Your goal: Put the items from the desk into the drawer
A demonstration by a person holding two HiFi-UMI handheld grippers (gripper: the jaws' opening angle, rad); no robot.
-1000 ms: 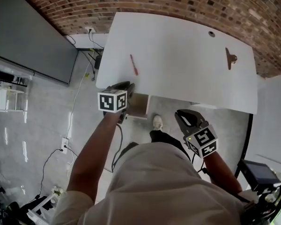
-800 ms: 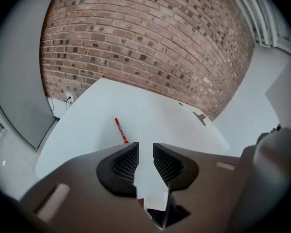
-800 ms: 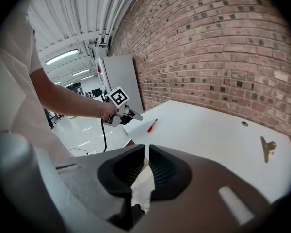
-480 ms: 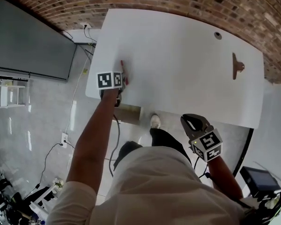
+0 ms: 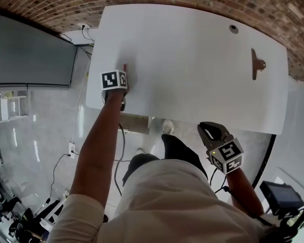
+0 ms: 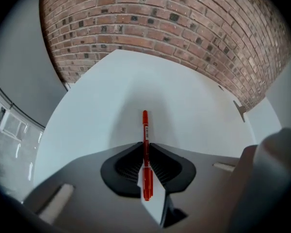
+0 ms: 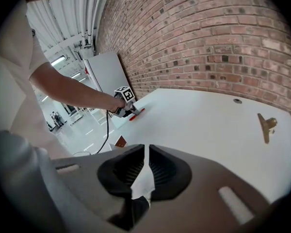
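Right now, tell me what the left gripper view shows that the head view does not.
Only the left gripper view: the left gripper with its jaws closed on the red pen. Only the head view: the right gripper held off the white desk, and the drawer below its near edge; the marker cube hides most of the pen there. Both: the desk, the brown clip toward its right end, the brick wall.

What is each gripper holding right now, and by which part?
Left gripper: shut on the slim red pen around its middle, one end sticking out ahead. Right gripper: shut, holding nothing.
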